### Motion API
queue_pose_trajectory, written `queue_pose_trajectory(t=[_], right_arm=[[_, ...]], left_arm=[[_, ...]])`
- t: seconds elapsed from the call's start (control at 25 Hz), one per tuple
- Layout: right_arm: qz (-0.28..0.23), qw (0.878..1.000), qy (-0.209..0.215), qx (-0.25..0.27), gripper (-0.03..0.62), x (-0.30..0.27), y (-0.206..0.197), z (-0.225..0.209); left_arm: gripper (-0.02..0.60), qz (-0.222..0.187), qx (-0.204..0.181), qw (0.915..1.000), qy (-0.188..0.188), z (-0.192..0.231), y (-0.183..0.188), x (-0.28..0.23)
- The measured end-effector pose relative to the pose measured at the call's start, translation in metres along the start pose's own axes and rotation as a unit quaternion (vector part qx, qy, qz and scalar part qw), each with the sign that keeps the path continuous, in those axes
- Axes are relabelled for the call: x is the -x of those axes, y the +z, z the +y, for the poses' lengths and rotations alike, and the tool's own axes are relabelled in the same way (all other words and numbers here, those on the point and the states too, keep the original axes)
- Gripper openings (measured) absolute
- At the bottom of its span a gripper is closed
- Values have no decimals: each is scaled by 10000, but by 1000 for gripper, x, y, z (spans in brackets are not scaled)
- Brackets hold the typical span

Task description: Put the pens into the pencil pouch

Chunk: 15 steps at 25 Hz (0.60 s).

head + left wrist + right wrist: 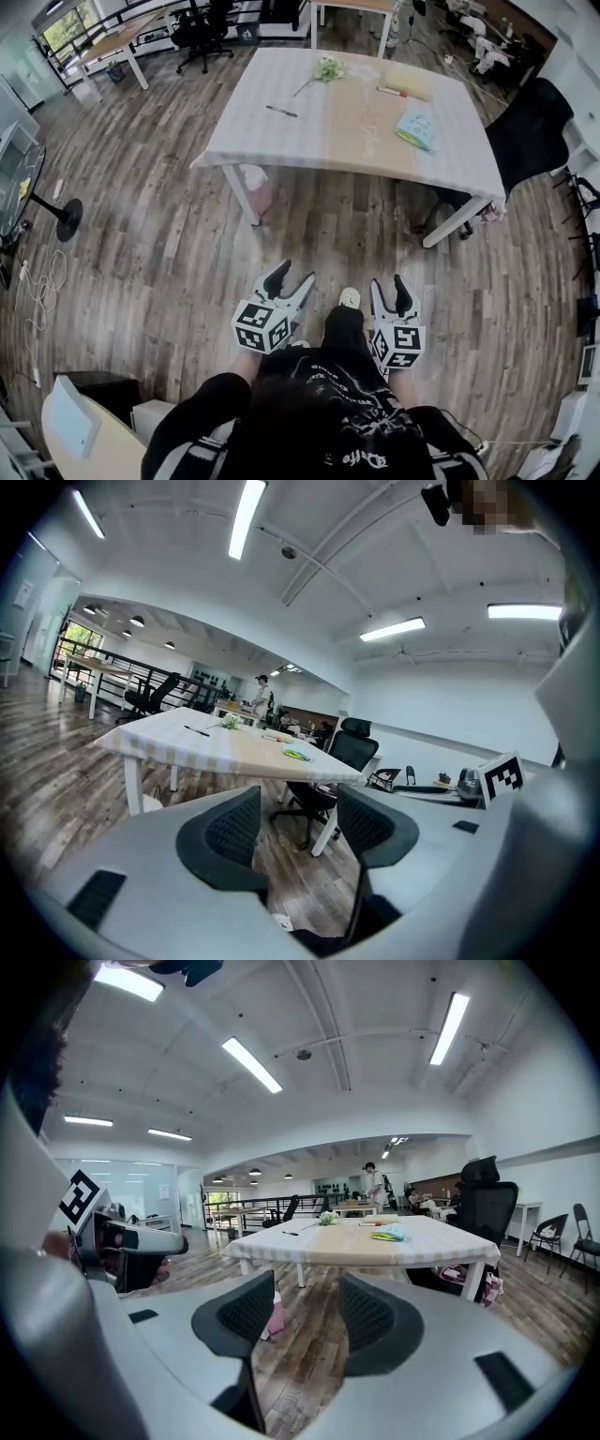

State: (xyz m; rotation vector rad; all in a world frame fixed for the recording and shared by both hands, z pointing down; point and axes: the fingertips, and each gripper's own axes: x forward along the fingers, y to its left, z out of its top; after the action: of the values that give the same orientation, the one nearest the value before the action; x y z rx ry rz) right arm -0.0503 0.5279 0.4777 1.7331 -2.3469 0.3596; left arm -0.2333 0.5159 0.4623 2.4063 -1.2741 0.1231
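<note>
Ahead, slim dark pen on table; left hand-held gripper, right hand-held gripper spread, empty.

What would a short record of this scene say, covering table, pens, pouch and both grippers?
Table: table stands ahead, across the wood floor
Pens: black pen and red pen, both lying on the table
Pouch: teal pouch near the table's right side
Left gripper: open, empty
Right gripper: open, empty
Progress: pens not yet picked up

Empty left gripper with jaws apart, white table ahead, black chair beside it
</note>
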Motion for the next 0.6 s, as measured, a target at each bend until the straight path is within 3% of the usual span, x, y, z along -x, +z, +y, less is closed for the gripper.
queue_pose_trajectory(t=[0.6], right_arm=[[89,9983,544,194,198,-172,55,-114]], left_arm=[[255,-53,62,9981,616,42,70,-169]])
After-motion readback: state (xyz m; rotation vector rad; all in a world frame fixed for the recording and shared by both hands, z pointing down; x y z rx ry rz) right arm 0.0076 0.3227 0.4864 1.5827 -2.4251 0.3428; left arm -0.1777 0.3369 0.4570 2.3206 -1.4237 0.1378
